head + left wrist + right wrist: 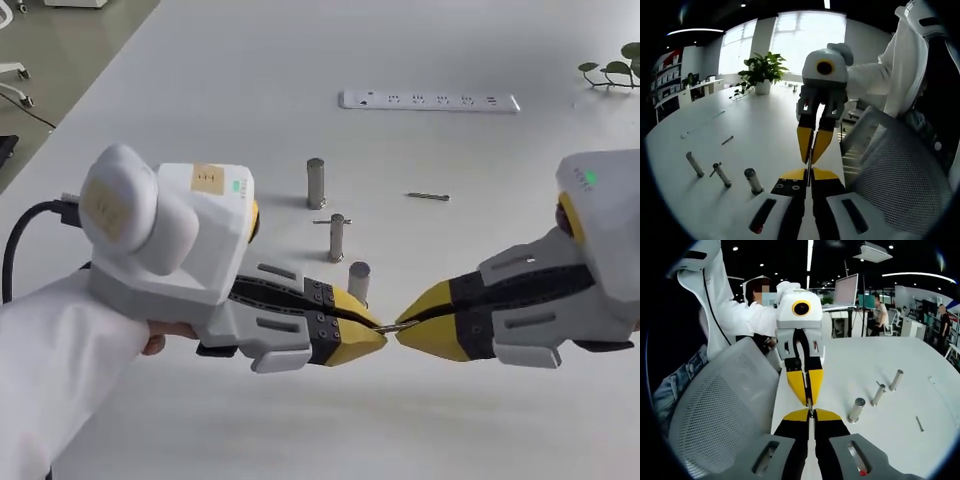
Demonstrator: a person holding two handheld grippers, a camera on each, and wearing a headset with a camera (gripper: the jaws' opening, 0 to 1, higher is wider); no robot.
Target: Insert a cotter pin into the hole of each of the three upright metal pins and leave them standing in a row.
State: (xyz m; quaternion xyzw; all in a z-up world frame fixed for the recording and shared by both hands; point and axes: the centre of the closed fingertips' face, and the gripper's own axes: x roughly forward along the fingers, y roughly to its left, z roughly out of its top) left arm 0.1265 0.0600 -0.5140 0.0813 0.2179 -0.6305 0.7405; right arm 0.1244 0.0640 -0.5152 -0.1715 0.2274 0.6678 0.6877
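Three upright metal pins stand in a slanted row: the far pin (316, 183), the middle pin (337, 237) with a cotter pin through its top, and the near pin (359, 283). In front of them my left gripper (381, 331) and right gripper (402, 329) meet tip to tip. A thin cotter pin (392, 327) spans the two tips, and both look shut on it. The left gripper view has this cotter pin (809, 165) between my own tip (809, 173) and the right gripper (810, 159). A loose cotter pin (428, 196) lies flat to the right.
A white power strip (428, 101) lies across the far side of the white table (200, 90). A small plant (615, 70) sits at the far right edge. A mesh office chair (725, 405) stands close beside the table. People sit at desks in the background.
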